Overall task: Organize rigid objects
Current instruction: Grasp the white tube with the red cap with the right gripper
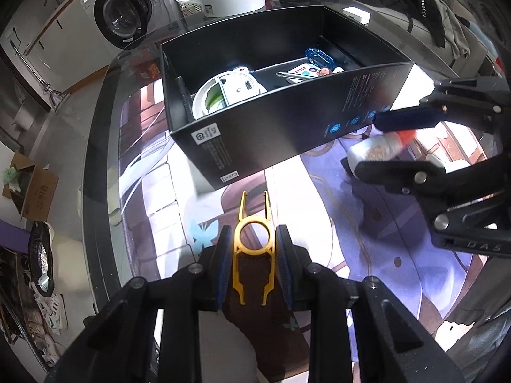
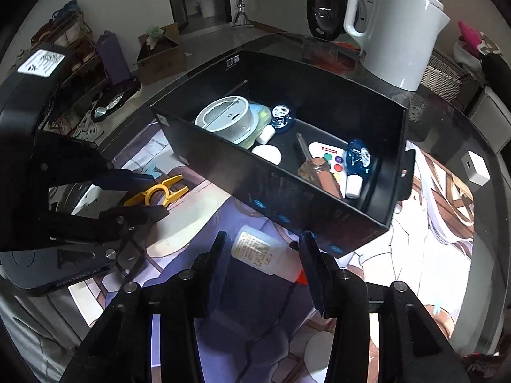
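Note:
A yellow flat plastic tool point(image 1: 237, 265) lies on the printed table mat, gripped by its sides between the blue pads of my left gripper point(image 1: 254, 233), which is shut on it; the right wrist view shows the same grip point(image 2: 156, 196). A white bottle point(image 2: 255, 249) with a red cap lies on its side on the mat, close to the black box point(image 2: 287, 191). My right gripper point(image 2: 264, 237) straddles the bottle with a gap on both sides, open. The box holds a round white device point(image 2: 223, 118), blue packets, a screwdriver and a dotted card.
A white kettle point(image 2: 399, 32) stands behind the box on the glass table. A small white cube point(image 2: 476, 167) sits at the right. The rounded table edge point(image 1: 102, 146) runs at the left, with a washing machine point(image 1: 121, 16) and a cardboard box point(image 1: 32, 188) on the floor beyond.

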`<act>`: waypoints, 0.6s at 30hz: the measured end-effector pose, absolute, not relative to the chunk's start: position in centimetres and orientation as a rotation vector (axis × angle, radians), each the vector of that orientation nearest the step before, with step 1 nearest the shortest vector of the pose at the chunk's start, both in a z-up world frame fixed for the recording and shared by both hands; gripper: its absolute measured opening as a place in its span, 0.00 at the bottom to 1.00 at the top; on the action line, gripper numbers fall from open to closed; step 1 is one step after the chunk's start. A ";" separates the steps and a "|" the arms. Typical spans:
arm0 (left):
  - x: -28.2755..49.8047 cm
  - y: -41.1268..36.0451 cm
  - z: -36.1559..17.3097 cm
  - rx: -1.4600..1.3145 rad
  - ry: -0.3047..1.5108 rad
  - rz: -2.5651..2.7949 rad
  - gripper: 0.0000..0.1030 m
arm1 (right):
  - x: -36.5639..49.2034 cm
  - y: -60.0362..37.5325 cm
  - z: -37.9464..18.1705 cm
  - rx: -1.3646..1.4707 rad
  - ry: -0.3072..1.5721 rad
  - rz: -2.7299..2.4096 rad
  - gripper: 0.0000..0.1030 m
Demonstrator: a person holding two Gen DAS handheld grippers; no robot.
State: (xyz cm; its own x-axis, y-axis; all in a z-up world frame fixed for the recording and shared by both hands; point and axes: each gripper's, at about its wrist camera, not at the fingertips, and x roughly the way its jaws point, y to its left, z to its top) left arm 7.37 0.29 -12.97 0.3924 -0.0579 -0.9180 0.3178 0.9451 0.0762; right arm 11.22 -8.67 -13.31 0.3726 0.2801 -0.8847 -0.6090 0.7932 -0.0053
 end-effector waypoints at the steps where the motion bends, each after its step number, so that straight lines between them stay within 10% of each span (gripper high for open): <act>1: 7.4 0.2 -12.9 0.256 1.146 -0.242 0.25 | 11.3 -8.5 -13.5 -0.358 1.057 0.589 0.45; 12: 7.6 0.9 -13.1 0.237 1.141 -0.222 0.26 | 10.3 -9.2 -15.0 -0.357 1.148 0.593 0.49; 18: 7.7 0.8 -13.2 0.252 1.129 -0.202 0.33 | 10.1 -9.3 -14.9 -0.384 1.139 0.581 0.20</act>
State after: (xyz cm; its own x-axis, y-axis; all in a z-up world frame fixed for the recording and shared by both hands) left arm 7.69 0.79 -13.17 0.4141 -0.0316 -0.9097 0.2854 0.9535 0.0968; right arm 10.11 -9.31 -14.93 0.2973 0.2347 -0.9255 -0.6112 0.7915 0.0044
